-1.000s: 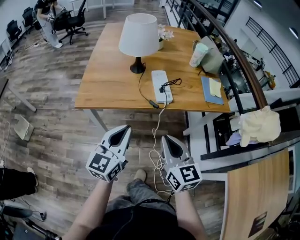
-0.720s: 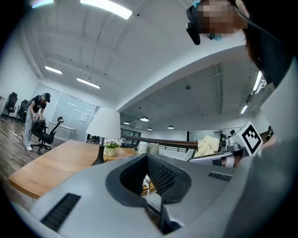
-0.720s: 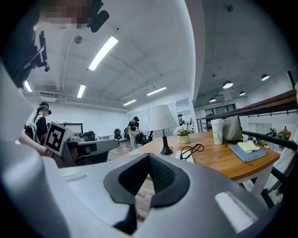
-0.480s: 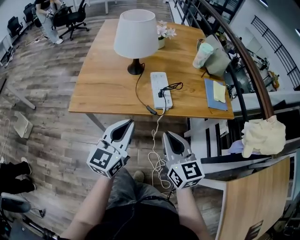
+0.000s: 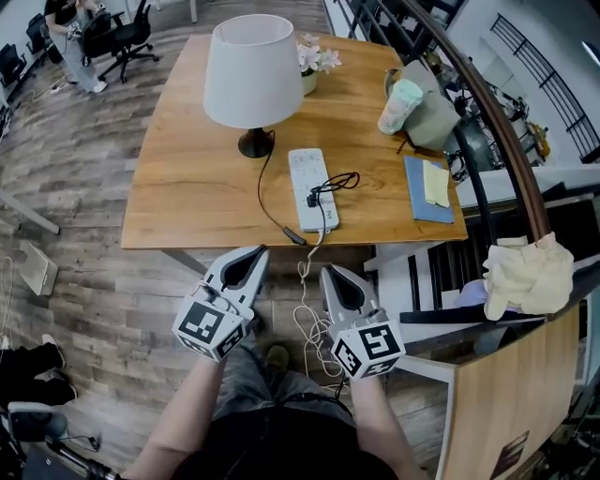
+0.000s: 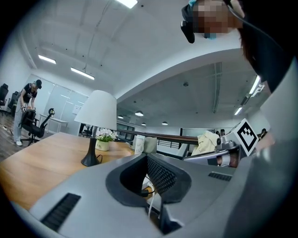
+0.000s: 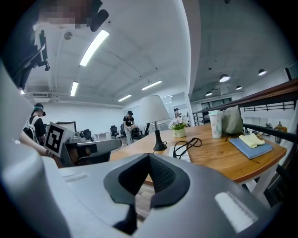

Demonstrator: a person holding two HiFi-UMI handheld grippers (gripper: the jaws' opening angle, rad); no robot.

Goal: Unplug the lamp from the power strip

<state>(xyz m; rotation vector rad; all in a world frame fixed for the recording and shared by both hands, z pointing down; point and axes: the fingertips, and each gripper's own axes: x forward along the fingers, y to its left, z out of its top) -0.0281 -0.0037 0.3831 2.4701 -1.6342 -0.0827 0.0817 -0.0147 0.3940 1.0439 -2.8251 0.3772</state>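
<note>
The lamp (image 5: 248, 70) with a white shade and black base stands on the wooden table (image 5: 187, 202). Its black cord runs along the table top toward the white power strip (image 5: 312, 187), where a black plug (image 5: 314, 199) sits beside a coiled black cord (image 5: 339, 178). A white cable (image 5: 307, 314) hangs from the strip to the floor. My left gripper (image 5: 251, 257) and right gripper (image 5: 331, 276) are both shut on nothing, side by side just short of the table's front edge. The lamp (image 6: 97, 109) shows beyond the shut left gripper (image 6: 147, 157). Beyond the right gripper (image 7: 149, 155) are the lamp (image 7: 154, 109) and the strip (image 7: 179, 152).
A flower pot (image 5: 309, 64), a pale cup (image 5: 397, 105), a grey bag (image 5: 433, 117) and a blue notebook (image 5: 427, 183) sit on the table's back and right. A railing and cream cloth (image 5: 525, 272) lie to the right. A person with office chairs (image 5: 66, 28) is far left.
The table has come closer in the head view, its front edge now just ahead of both grippers. Both grippers stay shut and side by side.
</note>
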